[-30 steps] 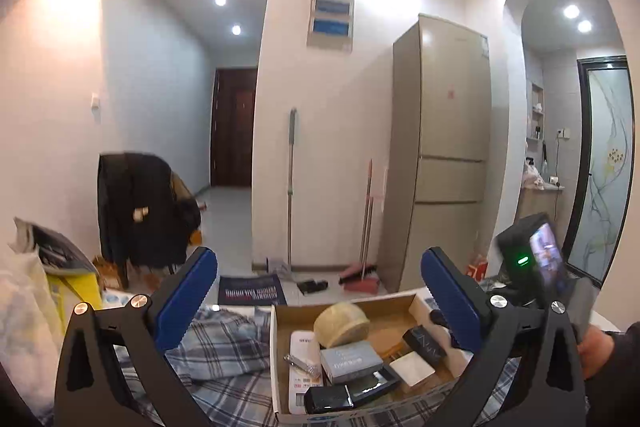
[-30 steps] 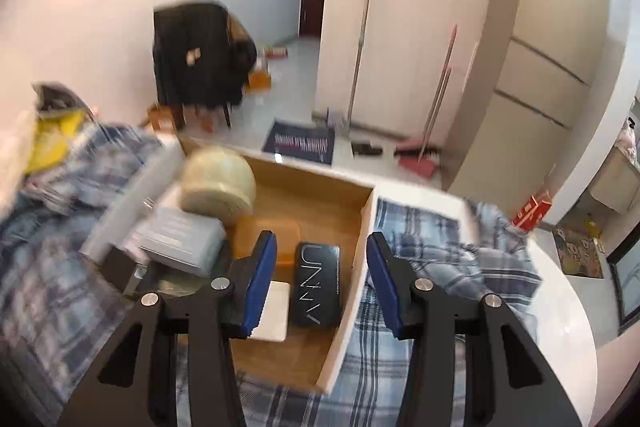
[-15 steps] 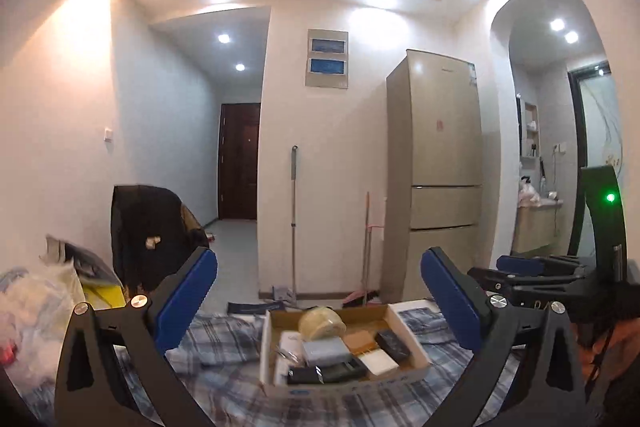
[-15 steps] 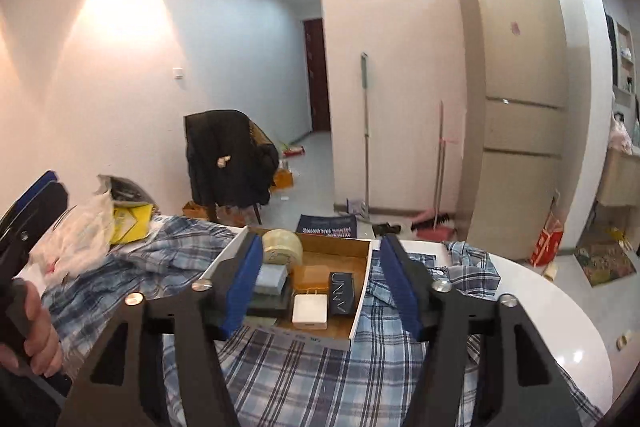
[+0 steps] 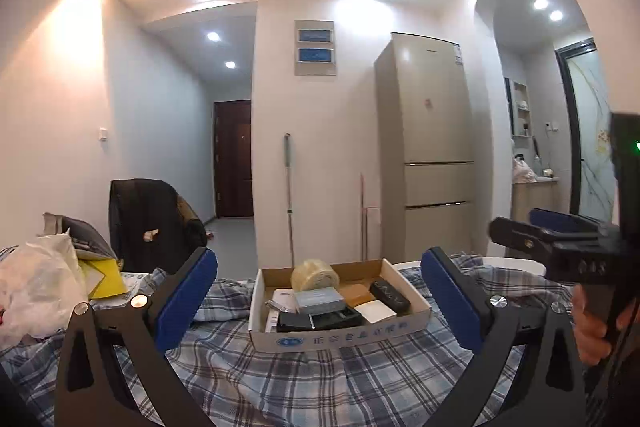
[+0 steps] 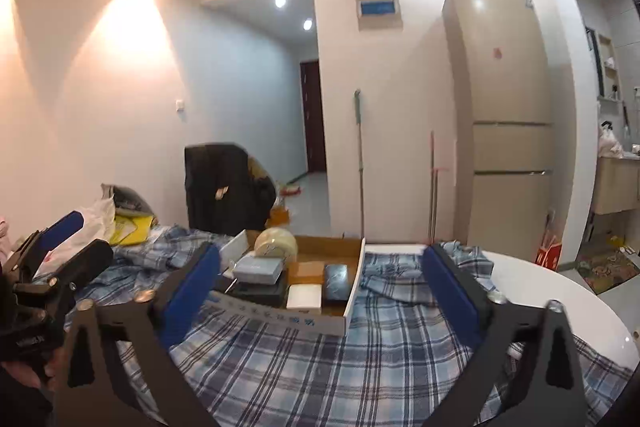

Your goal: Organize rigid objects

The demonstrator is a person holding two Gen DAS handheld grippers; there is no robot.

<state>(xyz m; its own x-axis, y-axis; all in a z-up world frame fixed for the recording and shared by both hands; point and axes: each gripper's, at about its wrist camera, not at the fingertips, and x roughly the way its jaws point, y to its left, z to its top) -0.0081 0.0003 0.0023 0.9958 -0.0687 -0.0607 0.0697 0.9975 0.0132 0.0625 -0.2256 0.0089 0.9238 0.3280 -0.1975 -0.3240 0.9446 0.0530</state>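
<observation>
Cardboard box (image 5: 340, 337) on plaid cloth (image 5: 320, 383); plastic bag (image 5: 36, 291) left.

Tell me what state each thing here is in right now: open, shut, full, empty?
Left claw: open, nothing between its pads.
Right claw: jaws just opened wide, holding nothing.
Cardboard box: open-topped, filled with small items, resting on the plaid cloth.
Tape roll: inside the box, at its far end.
Fridge: doors shut.
Dark door down the hall: shut.
</observation>
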